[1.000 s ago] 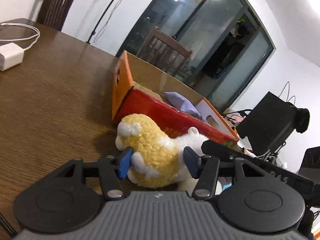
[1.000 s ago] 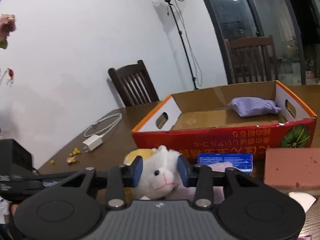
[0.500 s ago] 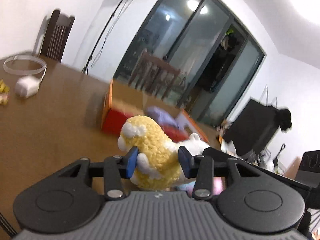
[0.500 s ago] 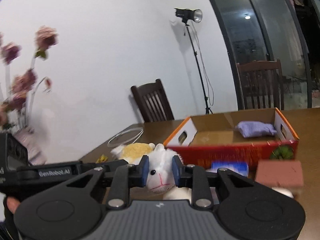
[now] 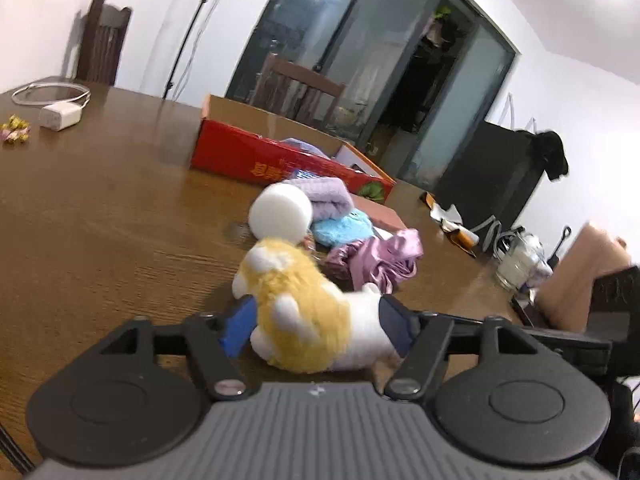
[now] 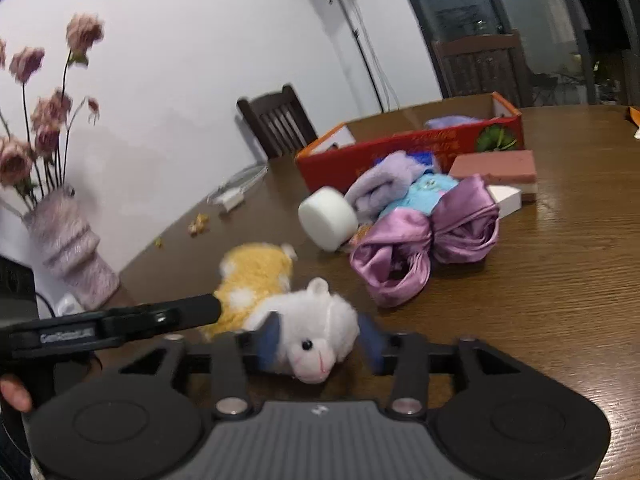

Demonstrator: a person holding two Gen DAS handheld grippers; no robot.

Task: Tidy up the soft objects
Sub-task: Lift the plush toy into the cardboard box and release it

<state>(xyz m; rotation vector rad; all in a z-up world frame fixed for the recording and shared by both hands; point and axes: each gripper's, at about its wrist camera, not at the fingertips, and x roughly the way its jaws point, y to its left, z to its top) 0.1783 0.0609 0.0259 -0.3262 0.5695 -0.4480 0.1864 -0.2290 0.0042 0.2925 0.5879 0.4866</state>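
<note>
We see both sets of jaws opening around the plush toy (image 5: 304, 312) — left gripper (image 5: 316, 322) at its yellow body, right gripper (image 6: 318, 340) at its white head, pads apart. Beyond it, the red box (image 5: 280, 160).

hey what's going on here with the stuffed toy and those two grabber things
A person is sorting soft things on a wooden table, a handheld gripper in each hand. Both grippers are at one yellow-and-white plush toy: the left gripper around its yellow body, the right gripper around its white head. Both sets of jaws are opening, letting it go. The red cardboard box sits beyond, apart.
</note>
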